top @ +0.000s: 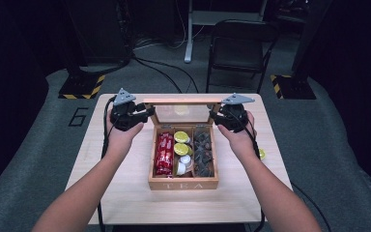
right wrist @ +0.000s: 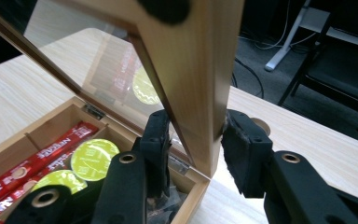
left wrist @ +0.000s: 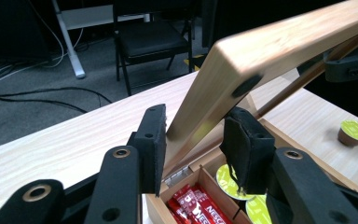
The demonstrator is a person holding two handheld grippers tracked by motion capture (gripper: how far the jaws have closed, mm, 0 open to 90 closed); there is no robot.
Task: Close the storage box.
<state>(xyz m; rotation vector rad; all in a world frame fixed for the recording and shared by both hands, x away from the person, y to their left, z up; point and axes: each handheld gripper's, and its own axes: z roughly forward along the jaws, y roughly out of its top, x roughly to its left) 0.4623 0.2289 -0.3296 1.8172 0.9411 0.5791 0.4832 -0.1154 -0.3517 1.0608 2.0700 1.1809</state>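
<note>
High view: lid clamped between left tongs and right tongs

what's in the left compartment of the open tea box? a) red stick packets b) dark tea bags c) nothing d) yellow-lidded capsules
a: in the high view the red stick packets fill the left compartment of the tea box, with the yellow-lidded capsules in the middle one and dark pieces in the right one.
</note>
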